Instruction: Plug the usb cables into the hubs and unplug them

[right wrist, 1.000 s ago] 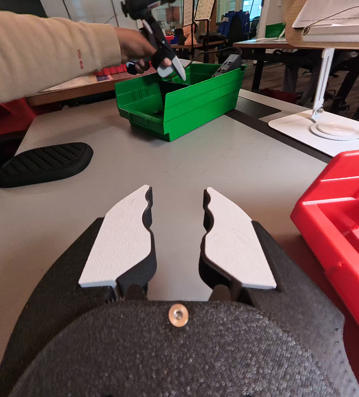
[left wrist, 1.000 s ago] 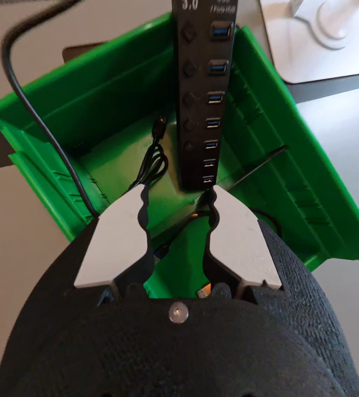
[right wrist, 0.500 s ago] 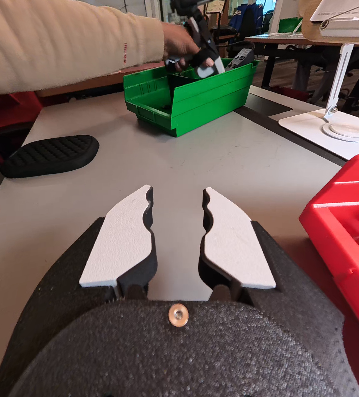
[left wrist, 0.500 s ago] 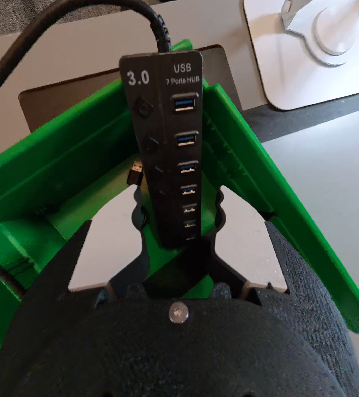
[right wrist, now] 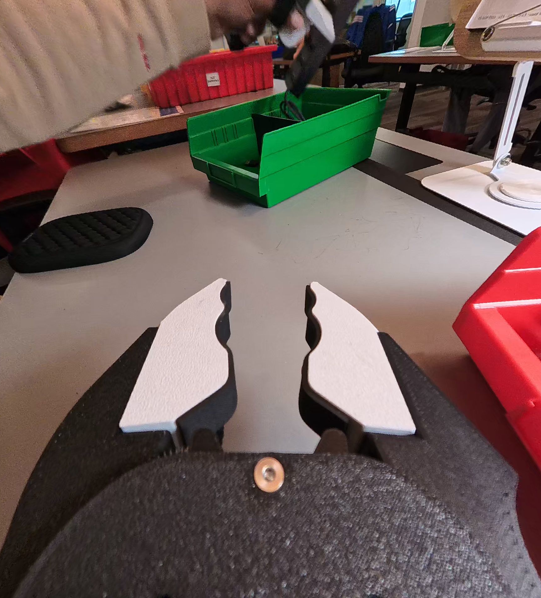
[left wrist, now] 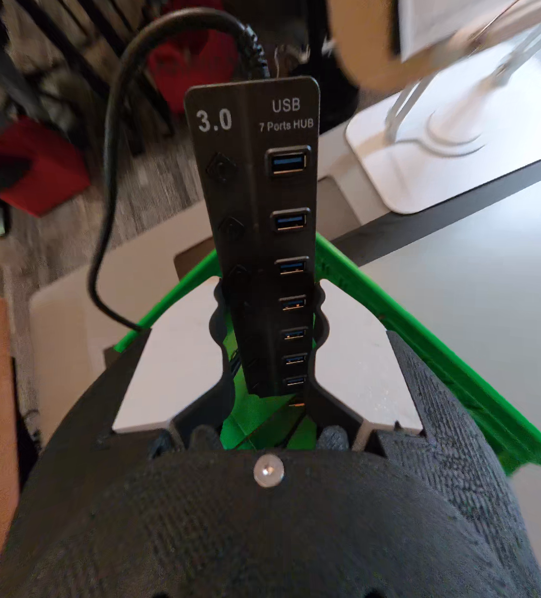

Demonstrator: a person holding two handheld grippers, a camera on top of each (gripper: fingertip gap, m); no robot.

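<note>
My left gripper (left wrist: 267, 288) is shut on the lower half of a long black USB hub (left wrist: 259, 181) with a row of blue ports. It holds the hub upright above the green bin (left wrist: 408, 333). The hub's black cable (left wrist: 107, 181) loops from its top end down into the bin. In the right wrist view the hub (right wrist: 304, 61) hangs above the green bin (right wrist: 298, 149), held by the left gripper (right wrist: 311, 29) in a hand. My right gripper (right wrist: 267, 288) is open and empty, low over the grey table (right wrist: 295, 239).
A red bin (right wrist: 521, 339) stands close at the right of my right gripper. A black chair armrest pad (right wrist: 81, 238) sits at the table's left edge. A white stand base (right wrist: 496, 191) lies at the far right. Another red bin (right wrist: 217, 77) is on a desk behind.
My left gripper closed on the hub leaning in the green bin and lifted it up out of the bin, its cable trailing. My right gripper stayed open and drifted slightly forward.
</note>
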